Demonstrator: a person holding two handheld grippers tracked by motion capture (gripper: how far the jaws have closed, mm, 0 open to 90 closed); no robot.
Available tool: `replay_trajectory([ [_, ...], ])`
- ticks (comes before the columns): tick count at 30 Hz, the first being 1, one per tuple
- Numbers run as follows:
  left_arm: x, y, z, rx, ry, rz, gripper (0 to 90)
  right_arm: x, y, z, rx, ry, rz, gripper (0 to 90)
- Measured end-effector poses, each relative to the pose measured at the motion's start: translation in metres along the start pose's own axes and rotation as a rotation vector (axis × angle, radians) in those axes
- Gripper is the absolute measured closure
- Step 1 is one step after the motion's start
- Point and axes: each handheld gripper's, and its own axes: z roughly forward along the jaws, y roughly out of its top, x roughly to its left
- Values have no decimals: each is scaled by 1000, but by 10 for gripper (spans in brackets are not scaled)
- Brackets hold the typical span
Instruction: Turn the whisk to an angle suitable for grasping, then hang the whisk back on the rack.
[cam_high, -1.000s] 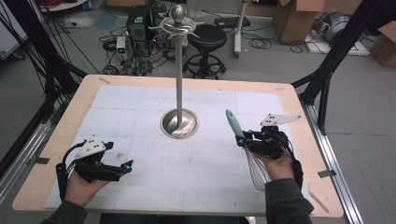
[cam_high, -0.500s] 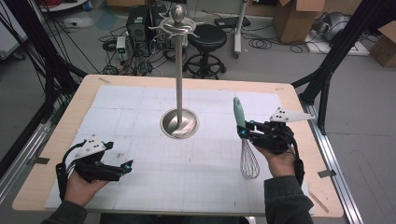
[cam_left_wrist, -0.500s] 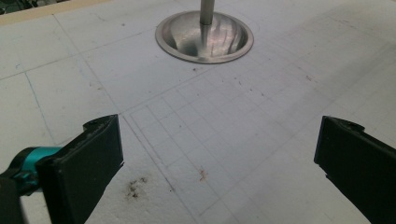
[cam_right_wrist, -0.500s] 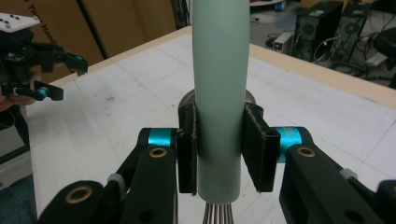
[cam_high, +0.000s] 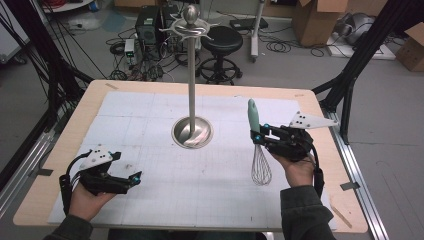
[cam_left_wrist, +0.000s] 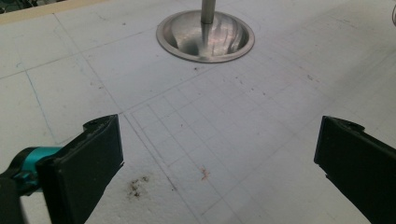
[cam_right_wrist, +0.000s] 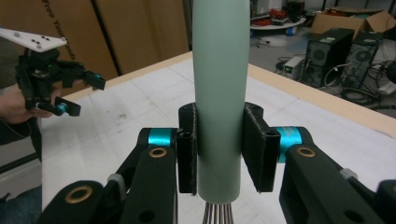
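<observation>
A whisk with a pale green handle (cam_high: 253, 114) and steel wires (cam_high: 261, 170) stands nearly upright over the right side of the mat, handle up and wires down. My right gripper (cam_high: 257, 136) is shut on the lower handle; in the right gripper view both pads (cam_right_wrist: 254, 144) press the handle (cam_right_wrist: 220, 84). A tall metal stand (cam_high: 192, 75) with hooks at its top (cam_high: 191, 29) rises from a round base (cam_high: 192, 133) at mid-table. My left gripper (cam_high: 132, 178) rests low at the front left, open with nothing between its jaws (cam_left_wrist: 219, 144).
A white gridded mat (cam_high: 150, 115) covers the wooden table (cam_high: 95, 95). The stand's base (cam_left_wrist: 205, 36) lies ahead of the left gripper. Beyond the table are a black stool (cam_high: 221, 40), computer cases, cables and cardboard boxes (cam_high: 315, 20).
The right hand has swung the whisk from a slant to nearly upright, its wires now hanging below the gripper. The left hand has stayed put.
</observation>
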Motion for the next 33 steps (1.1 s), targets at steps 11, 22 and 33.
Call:
replay_trajectory([
  [11, 5, -3, 0, 0, -2, -11, 17, -4, 13, 8, -40, 55, -17, 692],
  [22, 7, -2, -1, -12, -3, -17, 17, -4, 27, 19, -57, 80, -29, 692],
  [33, 9, -2, 0, -12, -6, -16, 17, -4, 32, 23, -71, 101, -39, 692],
])
